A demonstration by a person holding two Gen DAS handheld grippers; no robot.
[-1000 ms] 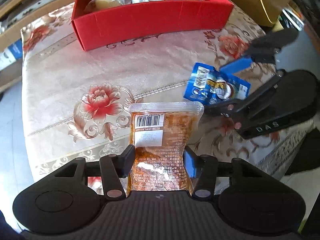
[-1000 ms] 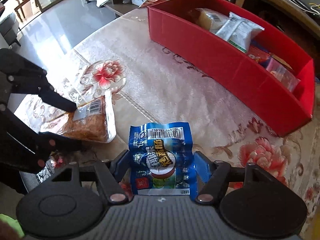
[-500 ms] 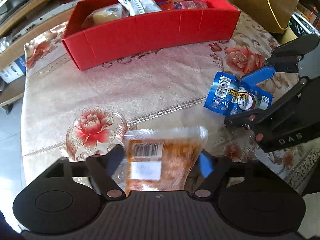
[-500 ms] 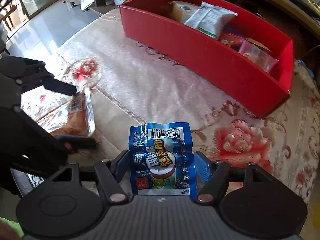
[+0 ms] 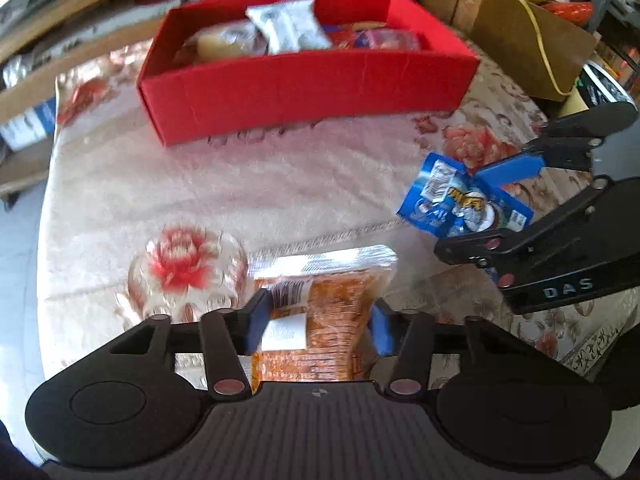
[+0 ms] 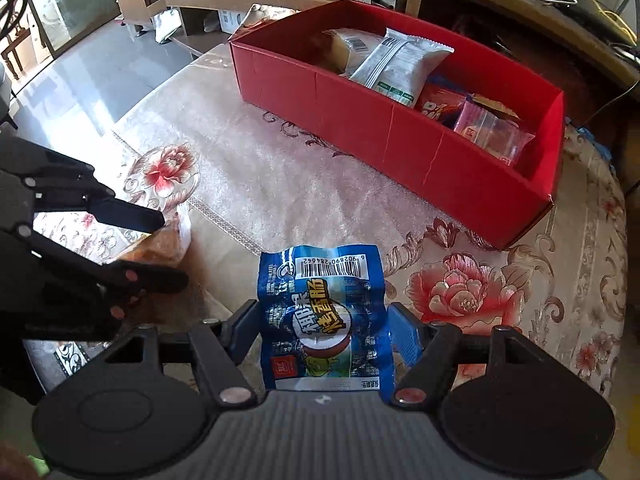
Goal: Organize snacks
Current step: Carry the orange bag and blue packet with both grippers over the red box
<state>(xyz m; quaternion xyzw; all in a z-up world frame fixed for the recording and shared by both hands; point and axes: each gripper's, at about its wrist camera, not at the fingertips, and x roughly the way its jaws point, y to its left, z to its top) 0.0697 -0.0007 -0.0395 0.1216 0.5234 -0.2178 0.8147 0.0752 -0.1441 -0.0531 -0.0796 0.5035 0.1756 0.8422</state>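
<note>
Blue sausage packet [image 6: 326, 320] sat clamped in the right gripper [image 6: 324, 328], orange snack packet [image 5: 316, 320] between the left gripper's [image 5: 316, 320] closing jaws — both mid-carry, needing lifting over the red box [image 6: 400, 136] wall.

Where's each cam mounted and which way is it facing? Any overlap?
Left wrist: on the left gripper, looking down along its closing fingers at the orange packet between them; right gripper at frame right.
Right wrist: on the right gripper, looking down at the blue packet it clamps; left gripper at frame left.
Shared: red box, floral tablecloth, both packets, each other's gripper.
</note>
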